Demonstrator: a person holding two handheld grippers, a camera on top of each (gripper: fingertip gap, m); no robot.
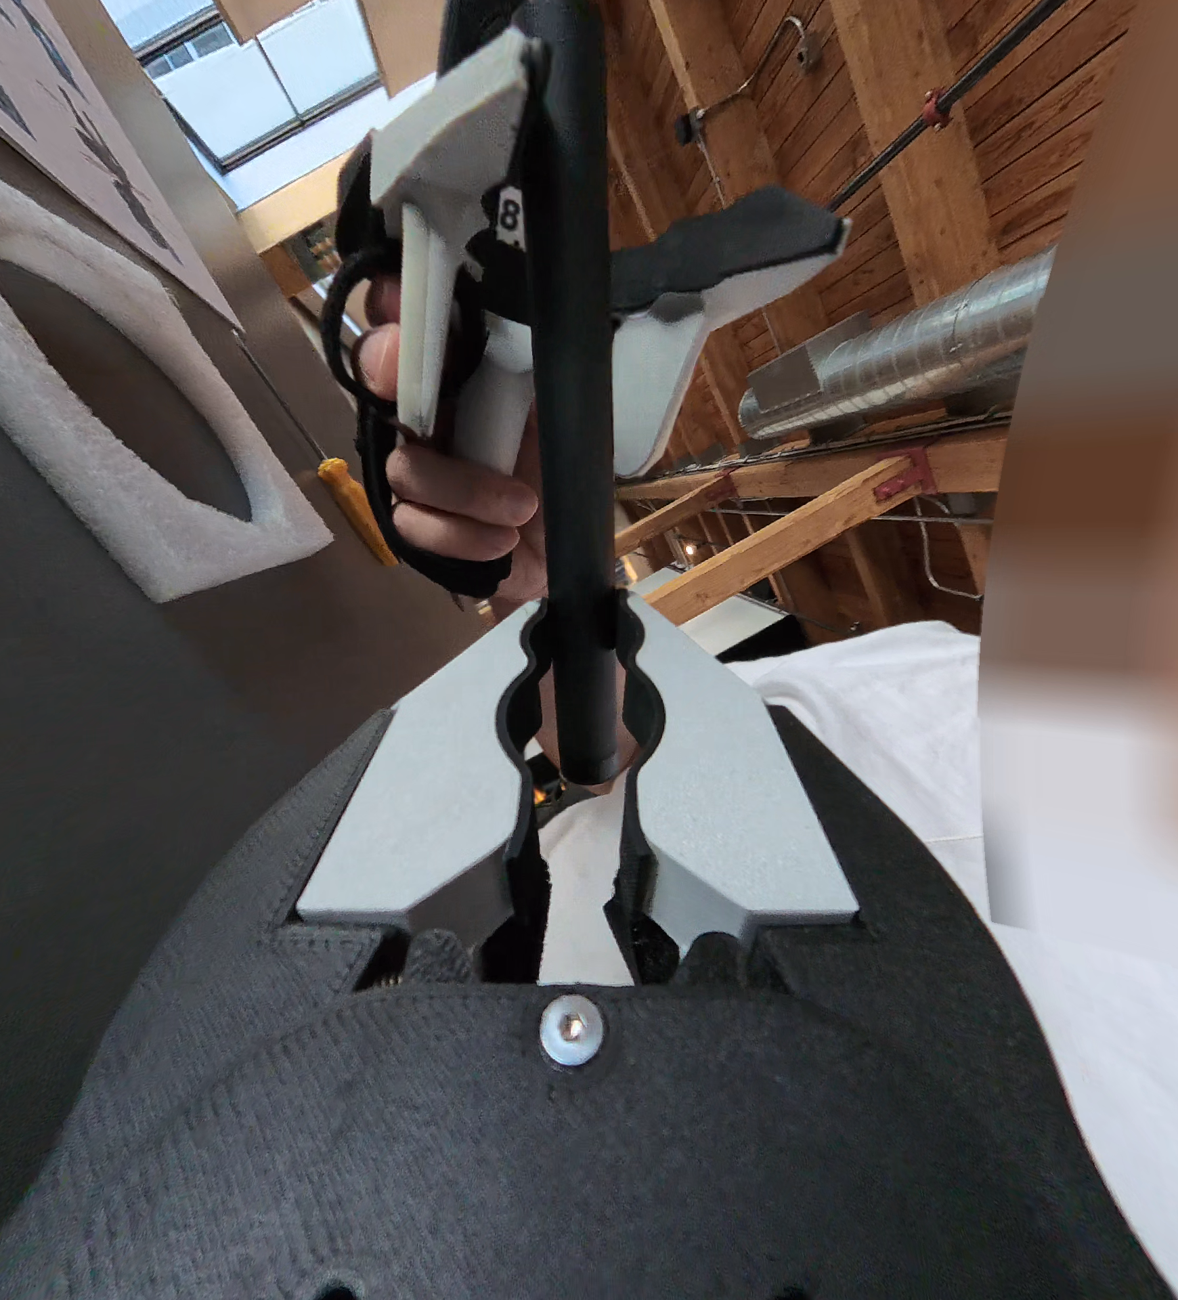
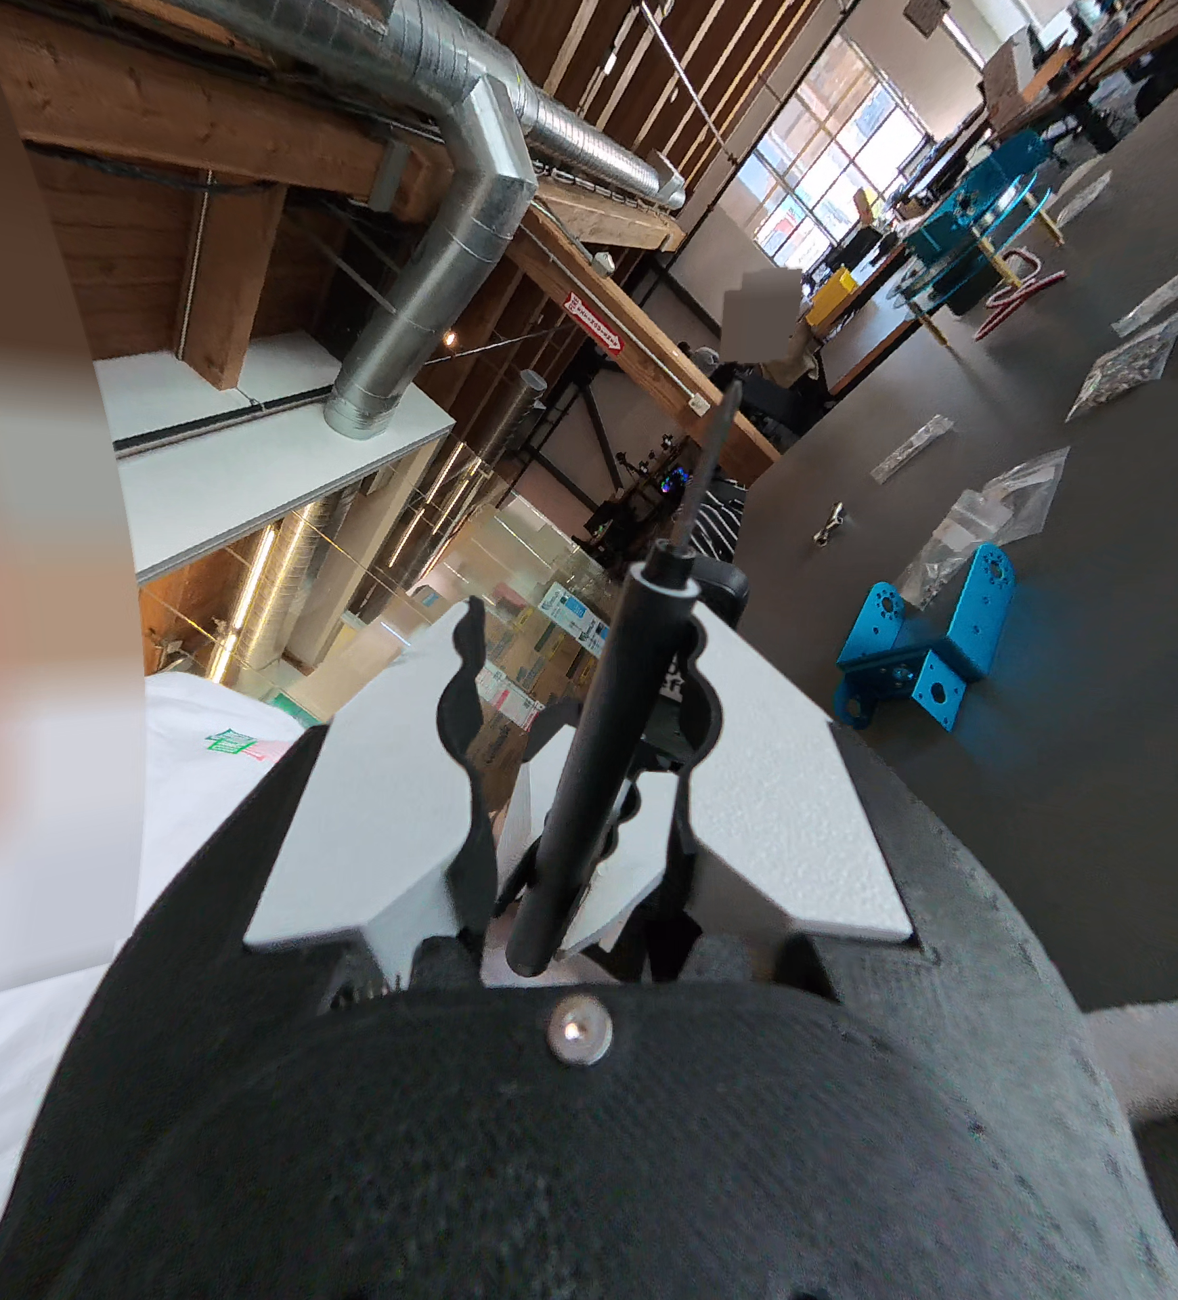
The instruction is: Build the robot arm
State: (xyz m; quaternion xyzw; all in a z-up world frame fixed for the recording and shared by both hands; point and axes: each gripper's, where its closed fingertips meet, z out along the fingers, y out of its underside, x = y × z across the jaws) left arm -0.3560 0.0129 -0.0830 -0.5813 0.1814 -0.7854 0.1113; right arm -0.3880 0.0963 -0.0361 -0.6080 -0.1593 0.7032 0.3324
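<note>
Black screwdriver is up in the air, off the surface, thin shaft pointing away from me. My left tool is clamped on the butt end of its handle, in the notch right at the pad tips. That's a short bite, so I judge the hold weak against twist.

My right tool is spread wide around the same handle. The handle leans on one pad, the other pad is clear of it. Off-centre, by my read: any squeeze from there would shove the handle sideways unless it's centred first.

Around: blue metal bracket and clear plastic bags on the surface near the right tool; white foam frame and an orange-handled tool by the left.
</note>
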